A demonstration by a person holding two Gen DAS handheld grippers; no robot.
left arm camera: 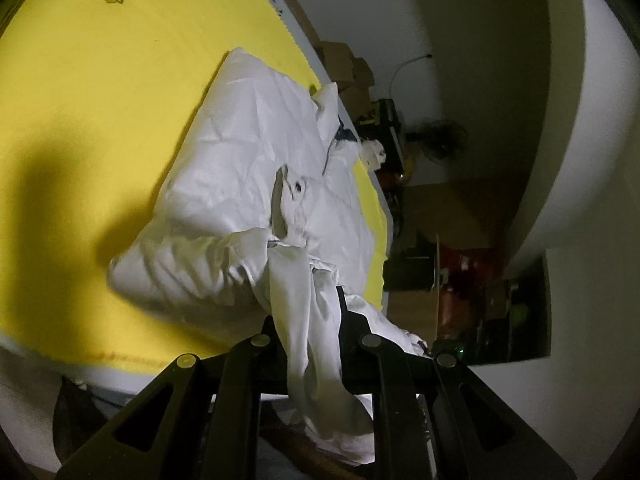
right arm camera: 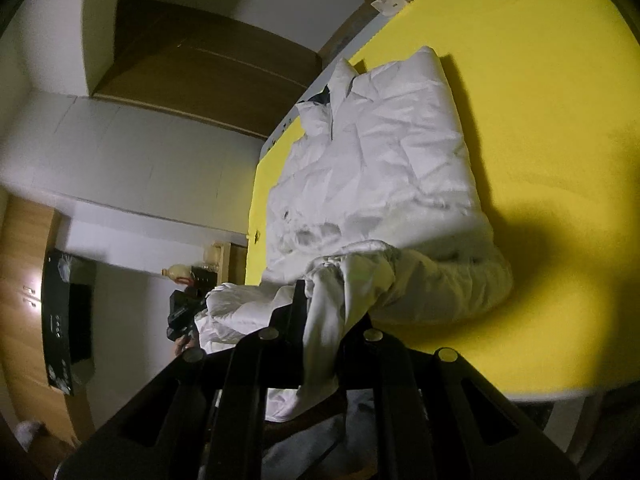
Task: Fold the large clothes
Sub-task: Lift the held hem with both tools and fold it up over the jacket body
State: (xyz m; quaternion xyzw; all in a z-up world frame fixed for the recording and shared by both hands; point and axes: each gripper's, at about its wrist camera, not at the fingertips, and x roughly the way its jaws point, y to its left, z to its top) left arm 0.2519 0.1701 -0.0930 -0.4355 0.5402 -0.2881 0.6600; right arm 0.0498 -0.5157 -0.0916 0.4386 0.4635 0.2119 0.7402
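I had the left tool point(left arm camera: 310, 308) clamped on the near hem of the white jacket point(left arm camera: 256, 168), with a strip of the white cloth hanging down between its black fingers and over the frame below. My right tool point(right arm camera: 320, 304) was pinching another bunch of that same hem, and the cloth draped down from it in the same way. The rest of the jacket lay on the yellow sheet point(left arm camera: 100, 100) of the bed, its collar at the far end beside the bed's edge. The quilted body was creased, and the near end was lifted off the sheet where my tools held it. In the right view I could see the left tool point(right arm camera: 182, 316) off to the side, with loose white cloth bunched beside it. A shadow fell across the sheet near the jacket.
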